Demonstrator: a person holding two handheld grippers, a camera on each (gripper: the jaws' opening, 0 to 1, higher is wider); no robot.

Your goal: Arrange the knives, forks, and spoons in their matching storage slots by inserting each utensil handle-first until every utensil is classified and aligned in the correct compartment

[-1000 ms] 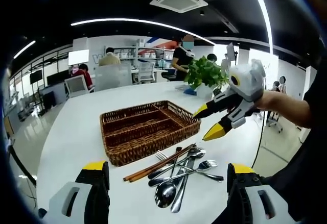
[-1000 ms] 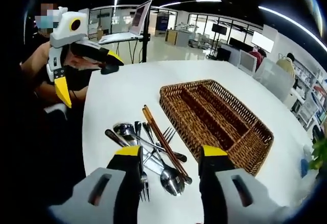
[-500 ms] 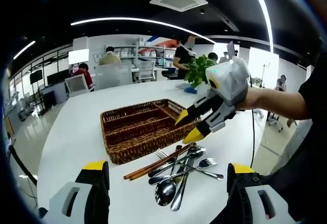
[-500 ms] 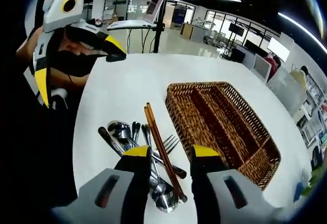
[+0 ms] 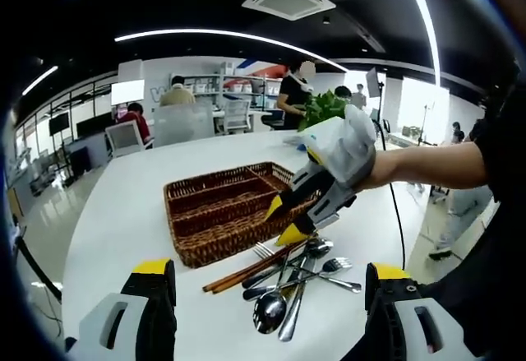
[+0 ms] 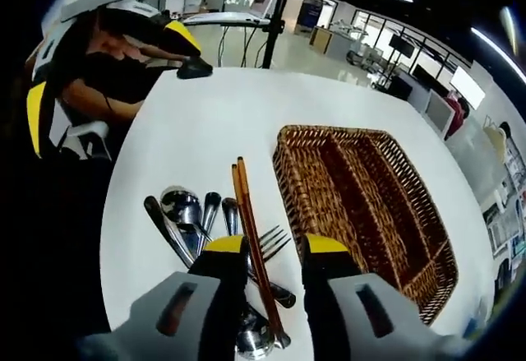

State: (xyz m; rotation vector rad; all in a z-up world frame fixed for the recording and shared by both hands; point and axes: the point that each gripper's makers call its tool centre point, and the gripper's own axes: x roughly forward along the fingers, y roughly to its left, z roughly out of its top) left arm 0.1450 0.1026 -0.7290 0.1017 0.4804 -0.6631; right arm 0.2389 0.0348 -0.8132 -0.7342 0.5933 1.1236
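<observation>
Right gripper [image 6: 274, 250] hangs open, jaws straddling the chopsticks [image 6: 251, 238] atop the cutlery pile [image 6: 205, 221], left of the wicker tray [image 6: 362, 196]. Nothing is sorted yet; every utensil remains.

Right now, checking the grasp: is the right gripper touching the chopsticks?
Cannot tell. In the right gripper view the right gripper straddles the chopsticks, jaws open, but contact isn't plain.

Wicker storage basket [image 5: 215, 213]: brown, rectangular, long compartments, nothing visible inside, on white counter [image 5: 123, 213]. Beside it, loose pile: steel spoons [image 5: 269, 313], forks [image 5: 329, 266], dark-handled knife [image 6: 164, 231], brown chopsticks [image 6: 251, 246] lying crosswise on top.
</observation>
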